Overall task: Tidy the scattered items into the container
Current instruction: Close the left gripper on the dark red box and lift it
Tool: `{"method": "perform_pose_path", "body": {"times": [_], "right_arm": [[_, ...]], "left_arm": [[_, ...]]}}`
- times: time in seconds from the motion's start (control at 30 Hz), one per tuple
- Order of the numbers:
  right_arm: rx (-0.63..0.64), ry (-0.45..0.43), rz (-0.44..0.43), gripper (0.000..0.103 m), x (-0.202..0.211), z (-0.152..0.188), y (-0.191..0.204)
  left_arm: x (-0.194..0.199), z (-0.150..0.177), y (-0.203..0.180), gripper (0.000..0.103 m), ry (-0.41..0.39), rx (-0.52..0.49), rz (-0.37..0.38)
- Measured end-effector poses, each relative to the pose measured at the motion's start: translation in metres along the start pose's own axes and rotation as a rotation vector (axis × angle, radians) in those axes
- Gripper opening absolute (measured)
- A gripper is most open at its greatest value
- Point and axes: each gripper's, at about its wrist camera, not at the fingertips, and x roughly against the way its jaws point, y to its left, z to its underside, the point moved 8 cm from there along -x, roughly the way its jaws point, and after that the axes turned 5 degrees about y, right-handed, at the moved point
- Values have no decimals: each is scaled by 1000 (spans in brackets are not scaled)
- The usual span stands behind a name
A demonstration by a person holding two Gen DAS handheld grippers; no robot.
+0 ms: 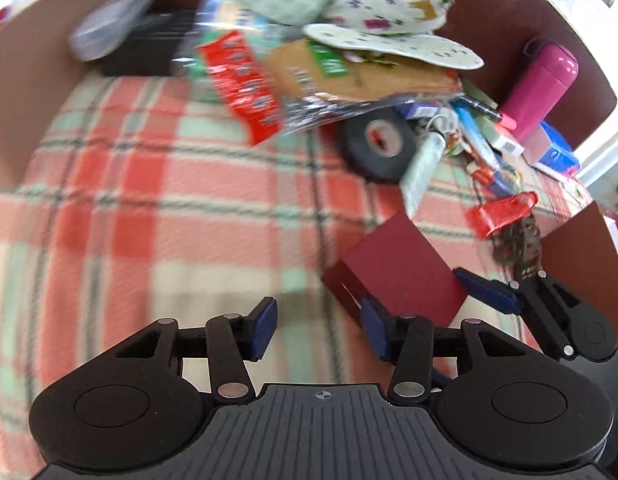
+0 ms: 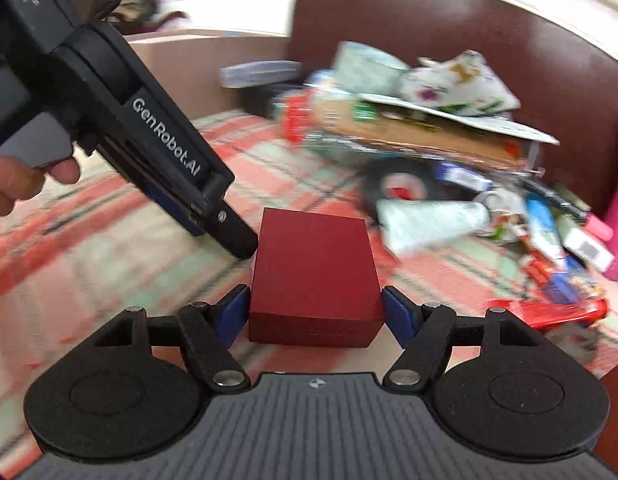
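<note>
Left wrist view: the left gripper (image 1: 319,330) has its blue-padded jaws spread apart with nothing between them, hovering over a red, green and cream plaid blanket (image 1: 149,208). Just ahead and to the right of those jaws sits a dark red box (image 1: 397,268), pinched on its sides by the right gripper (image 1: 437,302), which comes in from the right edge. Further ahead of the jaws is a jumbled heap against the brown wall of the container (image 1: 489,12): a black tape roll (image 1: 375,146) with a red core, a pink bottle (image 1: 543,84) leaning on the far-right wall, a white patterned fabric piece (image 1: 389,10), a red packet (image 1: 243,84) and a brown packet with a green label (image 1: 333,64); the print on these is too blurred to read. Right wrist view: the right gripper (image 2: 315,314) is clenched on the dark red box (image 2: 315,272), one blue pad against each side, the box lying squarely between the jaws over the plaid blanket (image 2: 89,240). Ahead and left of the jaws the left gripper (image 2: 213,216) angles down, its tip just beside the box's far-left corner; white lettering on its black body reads "GenRobot.AI", and "DAS" shows higher up. A person's hand (image 2: 17,180) grips its handle at the left edge. Ahead and right of the jaws lie the tape roll (image 2: 401,188) and the heap, backed by the container (image 2: 429,20) wall.
</note>
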Motion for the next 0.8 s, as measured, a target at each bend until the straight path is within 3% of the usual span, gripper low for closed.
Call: {"method": "perform_pose_path", "body": {"times": [0.07,0.13,0.3,0.47,0.53,0.57,0.8], "right_arm": [[2,-6,-26,75,6,2,12],[-33,0,-25,76,7,4,15],[-237,40,-11,80,9,11,10],[-292,76,11,80,7,20,13],[-299,83,23,79,6,21,14],[-303,84,26,79,5,21,13],[-260,90,17,77,1,17,21]], "left_arm": [[5,0,2,77,-9,-13,12],[10,1,4,81,-18,-26,24],[23,2,9,82,-40,-59,54],[-13,-3,-12,83,46,-169,95],[-20,-4,-18,79,67,-176,126],[-21,-3,-20,71,72,-177,143],[-5,13,-6,64,46,-164,148]]}}
